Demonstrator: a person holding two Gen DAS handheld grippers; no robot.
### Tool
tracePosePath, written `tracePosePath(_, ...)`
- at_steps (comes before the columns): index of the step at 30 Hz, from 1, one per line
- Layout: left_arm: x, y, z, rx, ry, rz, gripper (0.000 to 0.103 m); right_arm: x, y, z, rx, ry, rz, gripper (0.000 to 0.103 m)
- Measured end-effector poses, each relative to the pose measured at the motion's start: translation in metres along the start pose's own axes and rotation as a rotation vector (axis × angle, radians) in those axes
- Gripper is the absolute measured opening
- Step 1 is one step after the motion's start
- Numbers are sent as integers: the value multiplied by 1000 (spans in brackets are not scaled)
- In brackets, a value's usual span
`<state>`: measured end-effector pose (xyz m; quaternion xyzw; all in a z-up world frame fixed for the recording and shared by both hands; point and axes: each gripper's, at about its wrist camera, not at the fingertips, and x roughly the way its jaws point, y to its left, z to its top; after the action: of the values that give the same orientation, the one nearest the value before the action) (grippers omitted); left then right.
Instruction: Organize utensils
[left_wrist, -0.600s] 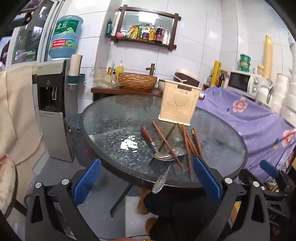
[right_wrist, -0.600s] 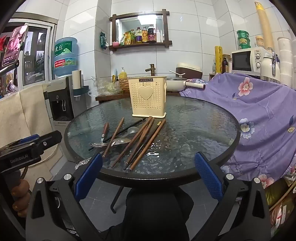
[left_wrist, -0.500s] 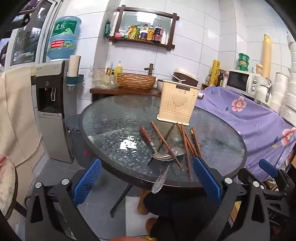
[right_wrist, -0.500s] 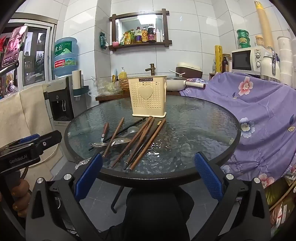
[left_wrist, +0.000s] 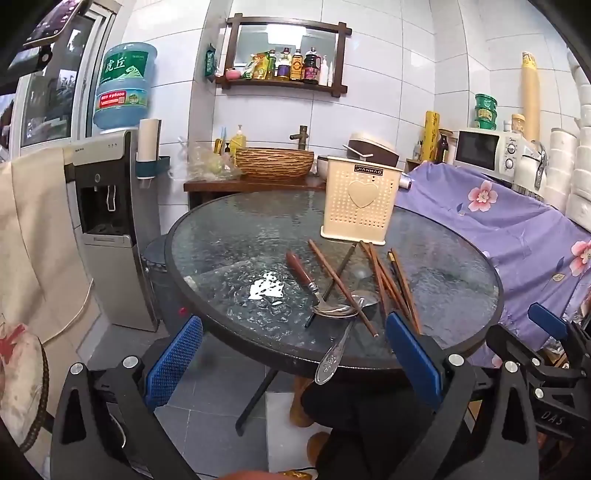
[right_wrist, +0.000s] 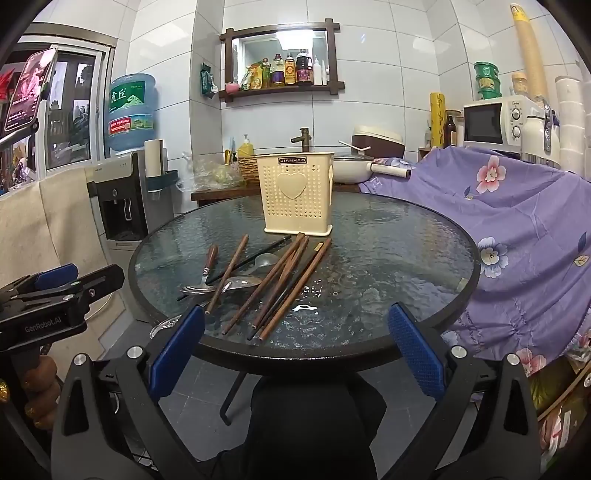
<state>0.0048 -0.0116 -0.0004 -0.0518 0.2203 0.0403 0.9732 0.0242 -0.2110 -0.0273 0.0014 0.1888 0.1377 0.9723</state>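
Observation:
Several brown chopsticks (right_wrist: 284, 284) lie fanned on the round glass table (right_wrist: 388, 251), just in front of a cream perforated utensil holder (right_wrist: 297, 194) with a heart on it. A wooden-handled spoon (right_wrist: 208, 264) and a metal spoon (left_wrist: 334, 350) lie among them; the metal spoon's handle sticks out over the near edge. The chopsticks (left_wrist: 384, 280), the holder (left_wrist: 360, 201) and the table (left_wrist: 229, 236) also show in the left wrist view. My left gripper (left_wrist: 293, 319) and right gripper (right_wrist: 295, 310) hover before the near edge, both open and empty.
A water dispenser (left_wrist: 107, 221) stands left of the table. A purple flowered cloth (right_wrist: 517, 221) covers furniture on the right, with a microwave (right_wrist: 495, 123) behind it. A counter with a woven basin (left_wrist: 273, 162) is behind the table. A person's dark-clad legs (right_wrist: 306, 424) are below.

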Motion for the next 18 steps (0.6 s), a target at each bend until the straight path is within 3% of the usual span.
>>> tracePosePath(18, 3, 2, 0, 25, 5, 22, 97, -1, 0, 2, -2, -3, -2, 98)
